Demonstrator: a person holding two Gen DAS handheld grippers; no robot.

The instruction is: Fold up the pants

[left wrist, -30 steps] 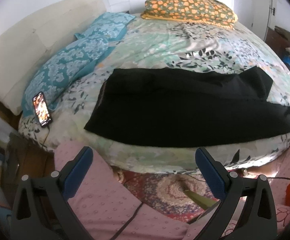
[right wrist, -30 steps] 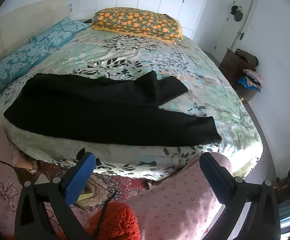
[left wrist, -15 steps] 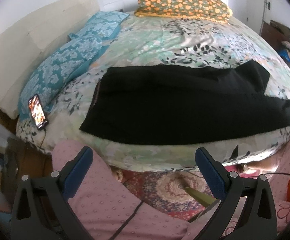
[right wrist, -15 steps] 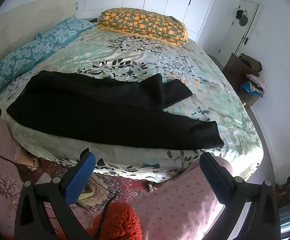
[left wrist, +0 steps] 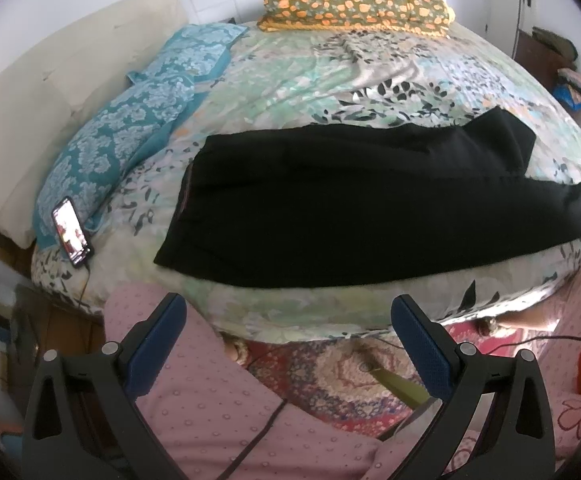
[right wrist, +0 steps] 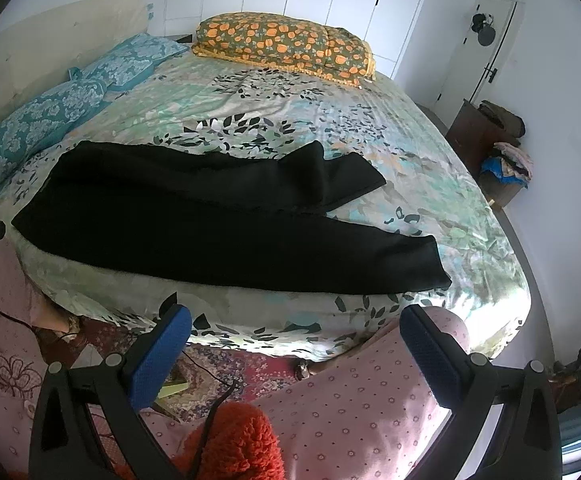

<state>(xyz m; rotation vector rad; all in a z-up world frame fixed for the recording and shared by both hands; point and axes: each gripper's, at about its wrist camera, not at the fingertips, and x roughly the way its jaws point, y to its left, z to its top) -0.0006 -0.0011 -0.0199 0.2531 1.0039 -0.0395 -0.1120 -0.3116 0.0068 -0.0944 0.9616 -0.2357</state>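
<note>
On the big bed with the leafy green cover (left wrist: 290, 92) lie the long black cloth pants (left wrist: 350, 208), spread flat near the front edge. Both grippers, left (left wrist: 288, 332) and right (right wrist: 296, 340), hang spread wide and empty, just before the pants.

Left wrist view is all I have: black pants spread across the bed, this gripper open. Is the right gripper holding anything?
Observer: No. The right gripper is open and empty, hovering short of the bed's near edge.
Operator: My picture squashes the right side. Does the near leg's end hang off the bed?
Observer: No. The near leg hem lies flat on the bedspread, with a stretch of bare cover between it and the bed's right corner.
</note>
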